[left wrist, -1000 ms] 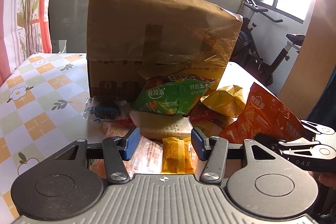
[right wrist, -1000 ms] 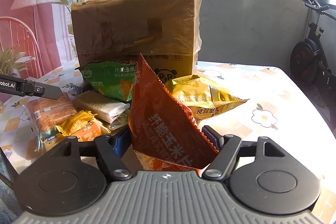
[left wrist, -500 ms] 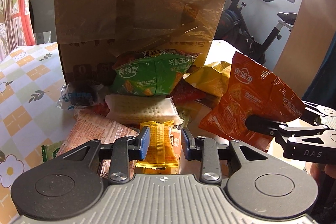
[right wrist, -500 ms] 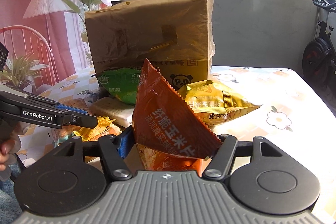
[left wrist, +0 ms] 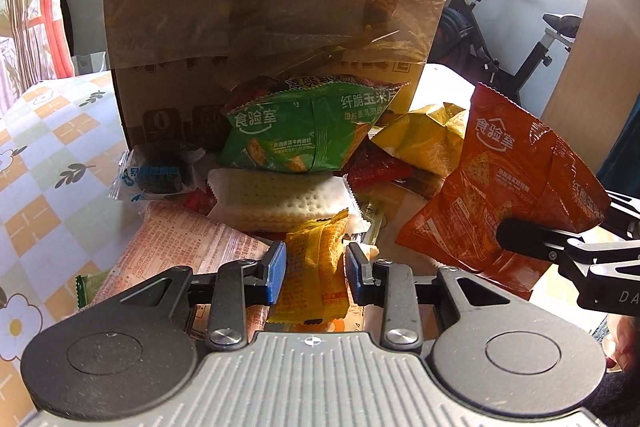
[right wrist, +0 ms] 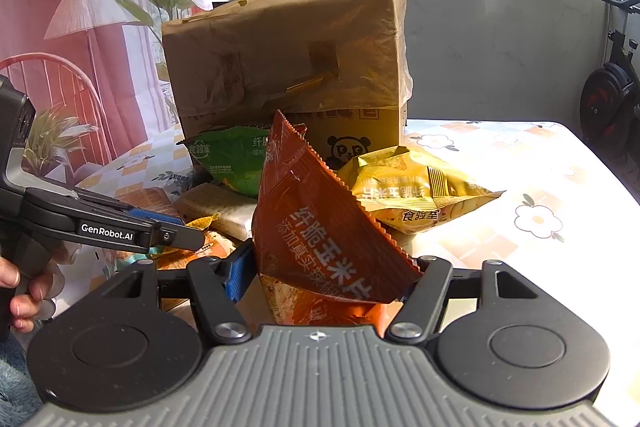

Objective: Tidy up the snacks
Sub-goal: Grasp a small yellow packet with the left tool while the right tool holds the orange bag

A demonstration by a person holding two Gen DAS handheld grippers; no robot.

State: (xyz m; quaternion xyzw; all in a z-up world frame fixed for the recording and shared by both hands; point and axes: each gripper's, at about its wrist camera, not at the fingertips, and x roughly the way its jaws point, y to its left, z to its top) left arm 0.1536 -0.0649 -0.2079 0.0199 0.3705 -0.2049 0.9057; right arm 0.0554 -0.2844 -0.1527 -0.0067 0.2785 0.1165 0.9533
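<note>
Snacks heaped on a flower-patterned worktop [right wrist: 540,187] before a tall cardboard box [left wrist: 272,11] wrapped in clear film. Right gripper [right wrist: 332,279] clamped on an orange corn-chip bag [right wrist: 320,235], bag held upright and tilted, lifted above the worktop to the right of the pile; same bag seen from the left wrist camera at [left wrist: 512,195], pinched near its lower right edge. Left gripper [left wrist: 314,277] narrowed around a small yellow snack packet [left wrist: 314,267], blue pads [left wrist: 276,273] just beside its two edges; contact with the packet impossible to tell. Packet lying at the near edge of the pile, partly over a pink-orange printed wrapper [left wrist: 180,251]. Behind it, a white cracker pack [left wrist: 276,199], and on top of that a green corn-chip bag [left wrist: 304,131] leaning against the box. Left of the crackers, a clear-wrapped dark cookie [left wrist: 160,171]. Right of the green bag, a red packet [left wrist: 376,167] and a yellow chip bag [right wrist: 412,187] resting flat on the worktop. Exercise bike [left wrist: 520,39] well behind, near the window.
</note>
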